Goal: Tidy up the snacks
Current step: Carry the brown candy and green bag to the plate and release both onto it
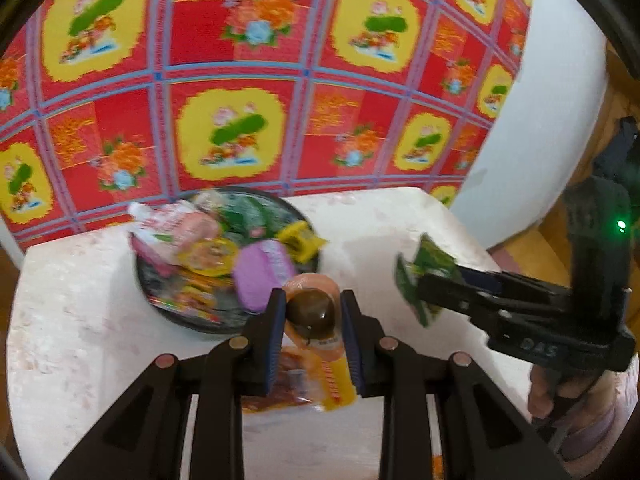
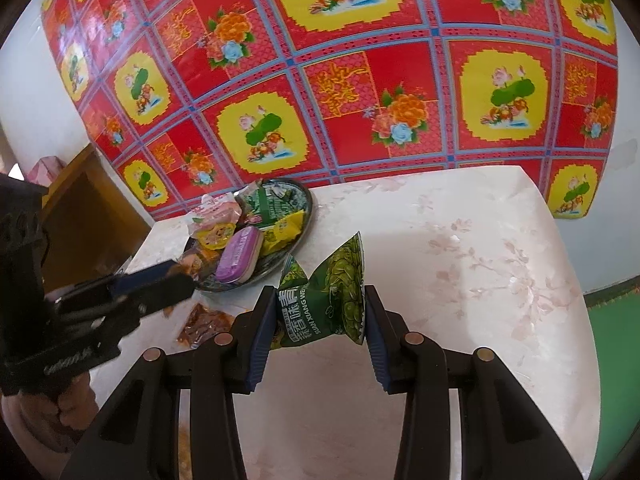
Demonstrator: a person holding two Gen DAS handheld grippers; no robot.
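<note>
Our left gripper (image 1: 313, 314) squeezes a brown egg packet (image 1: 311, 312). Our right gripper (image 2: 320, 320) pinches a green snack bag (image 2: 332, 300) near the plate (image 2: 306, 200).

bare table (image 2: 460, 280) lies open right of the heaped tray (image 2: 306, 200); an orange packet (image 2: 200, 324) lies just in front of it.

red floral wall cloth (image 2: 360, 80); wooden cabinet (image 2: 92, 208)
</note>
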